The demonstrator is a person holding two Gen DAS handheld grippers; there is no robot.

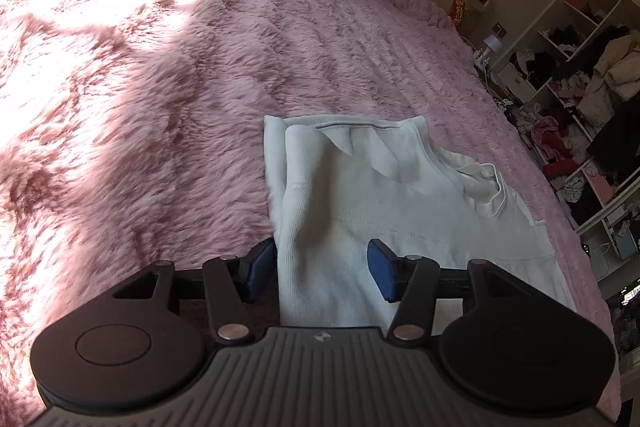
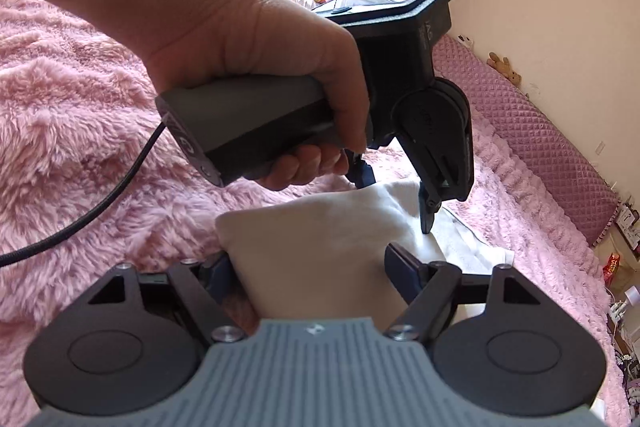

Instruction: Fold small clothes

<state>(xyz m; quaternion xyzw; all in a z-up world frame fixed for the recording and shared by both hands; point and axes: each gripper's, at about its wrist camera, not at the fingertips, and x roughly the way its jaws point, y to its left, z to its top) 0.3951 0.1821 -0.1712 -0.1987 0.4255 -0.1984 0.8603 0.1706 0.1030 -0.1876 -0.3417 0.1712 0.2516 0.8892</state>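
Note:
A small white garment (image 1: 380, 195) lies folded on a pink furry blanket (image 1: 160, 107). Its collar points to the right in the left wrist view. My left gripper (image 1: 320, 269) stands open low over the near end of the garment; a narrow folded strip runs between its blue pads without being pinched. In the right wrist view the same white garment (image 2: 312, 227) fills the gap of my right gripper (image 2: 310, 271), which is open wide just above it. A hand (image 2: 240, 27) holds the left gripper (image 2: 396, 201) just beyond, tips down at the cloth.
The pink blanket (image 2: 80, 147) covers the whole bed. A quilted purple headboard (image 2: 540, 131) runs along the wall. Cluttered white shelves (image 1: 580, 67) stand past the bed's right edge. A black cable (image 2: 100, 203) trails from the left gripper's handle.

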